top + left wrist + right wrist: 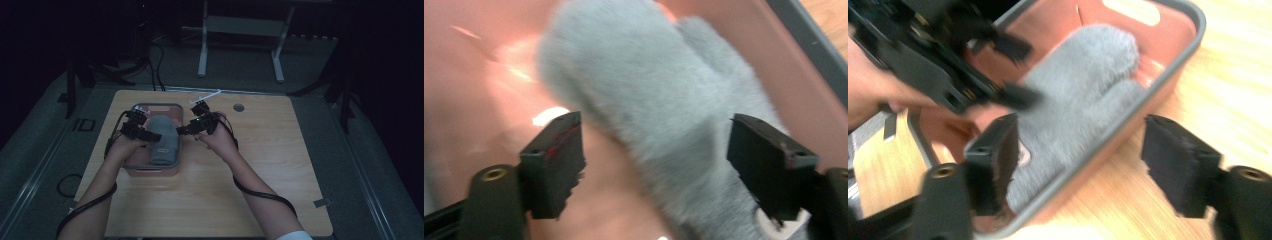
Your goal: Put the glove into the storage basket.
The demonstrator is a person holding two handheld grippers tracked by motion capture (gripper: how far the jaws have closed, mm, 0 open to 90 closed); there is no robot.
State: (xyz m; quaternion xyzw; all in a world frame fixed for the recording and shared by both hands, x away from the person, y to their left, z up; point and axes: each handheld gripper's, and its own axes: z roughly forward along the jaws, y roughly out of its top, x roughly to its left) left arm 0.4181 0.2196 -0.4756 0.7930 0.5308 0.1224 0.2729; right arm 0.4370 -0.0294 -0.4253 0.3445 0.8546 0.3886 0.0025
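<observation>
Spread tongs [655, 165] over grey mitten [664, 115]

The fluffy grey mitten [659, 100] is a pale, even blue-grey all over, with a small white tag at its cuff end. It lies in a rectangular plastic bin [1168, 75] whose inside is salmon pink and whose rim is dark grey. The wooden tabletop [270, 165] is light tan with a fine, straight grain. The left gripper [656, 165] is black, with thin red lines across one jaw tip and a brass-coloured screw hole below it. The right gripper [1080, 165] is black too, again with brass-coloured screw holes. In the high view a small green light glows on the right gripper, and the floor around the tabletop is dull grey.
</observation>
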